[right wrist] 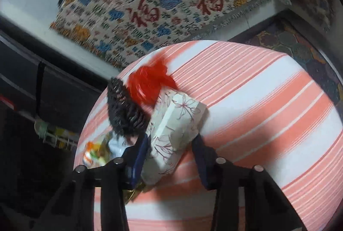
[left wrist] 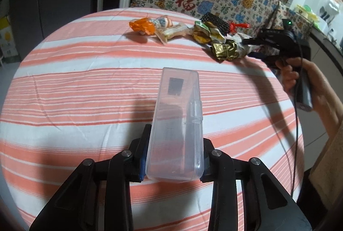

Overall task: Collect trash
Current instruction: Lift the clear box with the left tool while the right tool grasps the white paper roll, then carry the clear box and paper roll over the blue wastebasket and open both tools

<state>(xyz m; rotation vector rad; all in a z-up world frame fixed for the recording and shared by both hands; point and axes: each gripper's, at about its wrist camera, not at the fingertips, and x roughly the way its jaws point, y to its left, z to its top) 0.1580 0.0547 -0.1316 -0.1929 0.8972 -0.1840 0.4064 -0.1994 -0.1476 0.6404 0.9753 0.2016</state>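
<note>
The trash lies in a loose row across the upper middle of the left wrist view, on a round table covered in a pink-and-white striped cloth (left wrist: pixel 85 85): a crumpled orange plastic wrapper (left wrist: pixel 142 26) at the left end, a pale flattened snack packet (left wrist: pixel 173 32) beside it, a crushed gold-and-white foil wrapper (left wrist: pixel 205 32), a piece of black plastic mesh (left wrist: pixel 215 20) behind that, a scrap of red plastic (left wrist: pixel 239 26), and a wad of dark gold foil (left wrist: pixel 225 49) nearest the right edge.

The right gripper (right wrist: pixel 171 151), seen from its own camera in the lower middle of the frame, has its jaws partly open around a white paper packet printed with purple flowers (right wrist: pixel 178 123); the left pad touches the packet's side, while the right pad stands just clear of it (the frame is blurred, so contact there is hard to judge). The mesh and red scrap sit just above the packet.

In the left wrist view a person's hand (left wrist: pixel 300 78) holds that gripper at the right edge.

The left gripper (left wrist: pixel 174 158), at the bottom centre, is clamped on a clear rectangular plastic box (left wrist: pixel 178 115), closed, pads pressing both long sides.
</note>
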